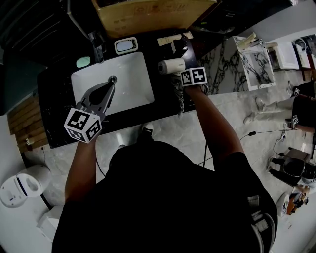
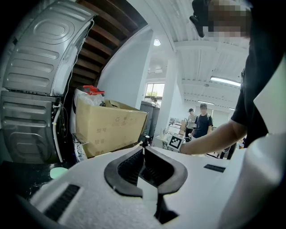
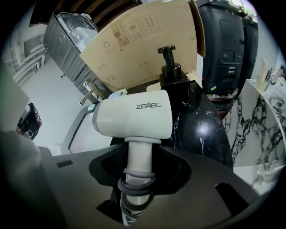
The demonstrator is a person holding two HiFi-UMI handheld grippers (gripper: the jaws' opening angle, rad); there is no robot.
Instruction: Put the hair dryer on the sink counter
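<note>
Hair dryer (image 3: 134, 118), white with its grey cord (image 3: 134, 181) wound round the handle, is held by that handle between the jaws of the right gripper (image 3: 139, 167), which are closed on it. It is carried barrel-forward above the black sink counter (image 1: 59, 116), just right of the white basin (image 1: 126, 81) and near the dark pump bottle (image 3: 172, 74). Whether it already touches the stone cannot be told.

For the step in hand, placing, the dryer is best lowered onto the bare strip between basin and bottle, so that the barrel is kept off the basin's rim and the pump is not knocked. Since the barrel is round, a roll toward the basin is judged the main risk. The grip should therefore be loosened only once the weight is seen to be borne by the counter. The loose cord end should be kept out of the basin.

The left gripper (image 1: 109, 86) is held over the basin with its jaws closed on nothing, and need not be used. A cardboard box (image 1: 148, 15) stands behind the counter, clear of the placing spot.
</note>
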